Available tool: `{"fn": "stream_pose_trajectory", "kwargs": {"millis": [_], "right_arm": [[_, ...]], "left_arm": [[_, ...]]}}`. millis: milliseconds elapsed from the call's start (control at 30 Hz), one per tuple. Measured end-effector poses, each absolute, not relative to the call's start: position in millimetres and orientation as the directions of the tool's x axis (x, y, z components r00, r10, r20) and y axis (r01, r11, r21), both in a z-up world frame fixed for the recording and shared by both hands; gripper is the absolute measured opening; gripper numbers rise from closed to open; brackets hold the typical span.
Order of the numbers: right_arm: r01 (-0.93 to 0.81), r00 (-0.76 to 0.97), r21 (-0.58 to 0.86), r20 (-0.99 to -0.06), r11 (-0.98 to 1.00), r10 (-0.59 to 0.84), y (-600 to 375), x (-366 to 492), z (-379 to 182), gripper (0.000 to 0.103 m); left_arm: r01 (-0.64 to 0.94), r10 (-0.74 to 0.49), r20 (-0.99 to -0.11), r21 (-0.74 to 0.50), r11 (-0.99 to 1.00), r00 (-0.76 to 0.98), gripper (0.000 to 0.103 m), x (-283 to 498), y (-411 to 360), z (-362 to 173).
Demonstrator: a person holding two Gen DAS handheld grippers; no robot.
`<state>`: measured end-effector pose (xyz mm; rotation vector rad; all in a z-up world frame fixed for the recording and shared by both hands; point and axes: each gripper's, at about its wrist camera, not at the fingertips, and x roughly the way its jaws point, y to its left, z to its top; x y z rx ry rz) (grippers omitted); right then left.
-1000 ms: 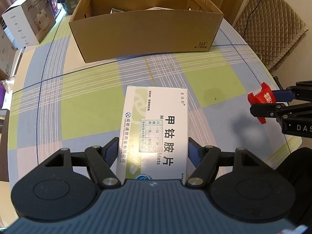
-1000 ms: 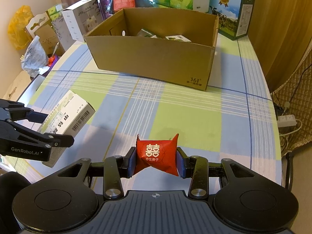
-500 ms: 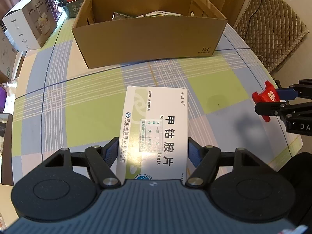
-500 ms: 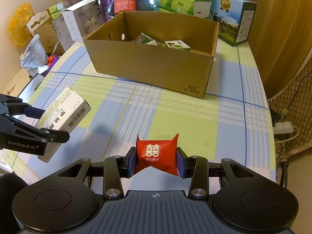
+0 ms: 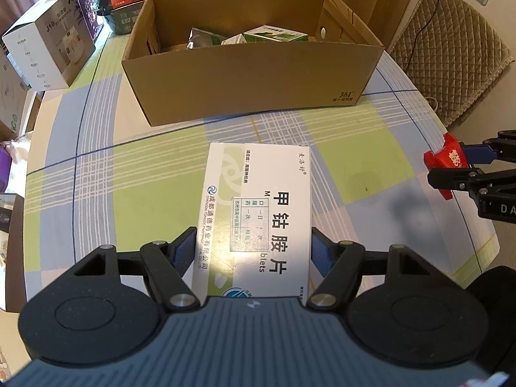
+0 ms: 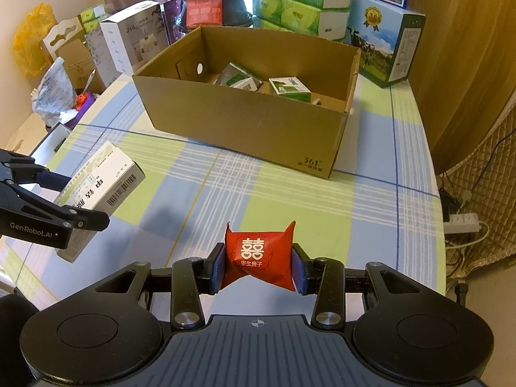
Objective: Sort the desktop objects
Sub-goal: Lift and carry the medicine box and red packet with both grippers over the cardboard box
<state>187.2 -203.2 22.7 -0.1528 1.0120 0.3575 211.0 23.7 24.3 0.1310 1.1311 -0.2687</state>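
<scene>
Cardboard box [image 5: 251, 74] lies straight ahead of both claws, open side up: my left gripper [image 5: 254, 251] clamps the white medicine carton [image 5: 258, 206] lengthwise toward it, my right gripper [image 6: 258, 267] pinches the red candy packet [image 6: 258, 258].

My left gripper [image 5: 253, 254] clamps a white cardboard medicine box [image 5: 258, 206]; my right gripper [image 6: 258, 267] pinches a red foil candy packet [image 6: 259, 258].

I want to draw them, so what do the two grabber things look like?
Both are black with two thin jointed fingers, blue pads on the fingertips, silver pivot screws, two round discs and a ribbed grey body. The left gripper has white "GenRobot.AI" lettering on its side; the right gripper shows the letters "DA". No cables, hands or sleeves show.
</scene>
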Motion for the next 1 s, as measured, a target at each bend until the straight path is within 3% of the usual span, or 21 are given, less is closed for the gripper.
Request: {"fn": "stream_pose_trajectory", "kwargs": {"millis": [1000], "right_arm": [[-0.401,0.487,0.001,-0.847,0.916,0.214,-197.4,238.8,36.2,0.039]], "left_arm": [[0.292,-0.143,-0.906,-0.023,0.956,0.398,0.068,265.2,21.7,36.4]]}}
